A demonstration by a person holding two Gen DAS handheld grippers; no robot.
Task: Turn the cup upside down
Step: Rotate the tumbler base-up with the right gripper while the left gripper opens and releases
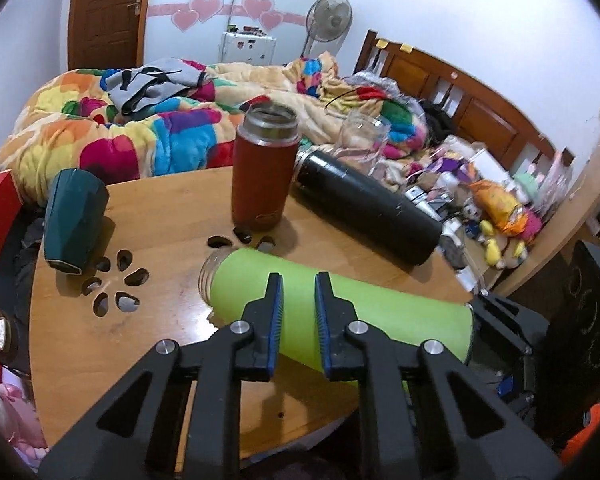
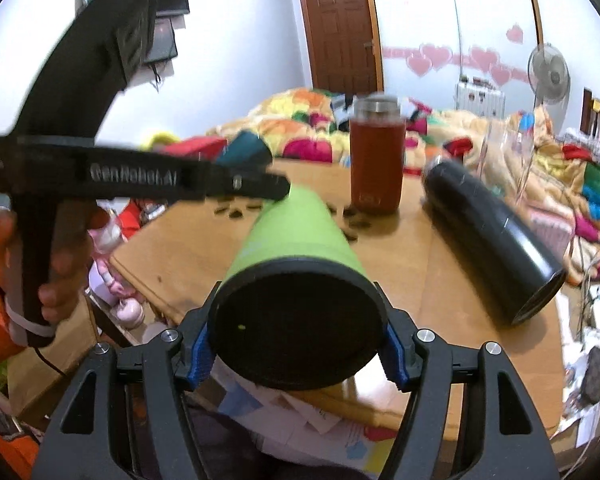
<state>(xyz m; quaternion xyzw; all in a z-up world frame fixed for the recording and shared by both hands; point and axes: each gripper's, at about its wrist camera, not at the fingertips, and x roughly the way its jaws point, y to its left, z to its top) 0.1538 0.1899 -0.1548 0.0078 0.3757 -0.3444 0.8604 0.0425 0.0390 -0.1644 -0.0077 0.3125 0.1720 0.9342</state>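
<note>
A lime-green cup (image 1: 340, 312) lies on its side over the round wooden table (image 1: 148, 340), its clear threaded mouth to the left and its black base to the right. My right gripper (image 2: 296, 350) is shut on the base end of this green cup (image 2: 300, 236); it shows at the right in the left wrist view (image 1: 500, 320). My left gripper (image 1: 299, 284) is open and empty, its blue-padded jaws a small gap apart just above the cup's middle. In the right wrist view the left gripper (image 2: 276, 190) reaches over the cup's far end, held by a hand.
A red flask (image 1: 262, 168) stands upright with its mouth open. A black flask (image 1: 368, 208) lies on its side to the right. A dark green cup (image 1: 74, 220) stands upside down at the left. A clear glass (image 1: 362, 136) stands behind. Flower-shaped holes (image 1: 112, 284) pierce the table.
</note>
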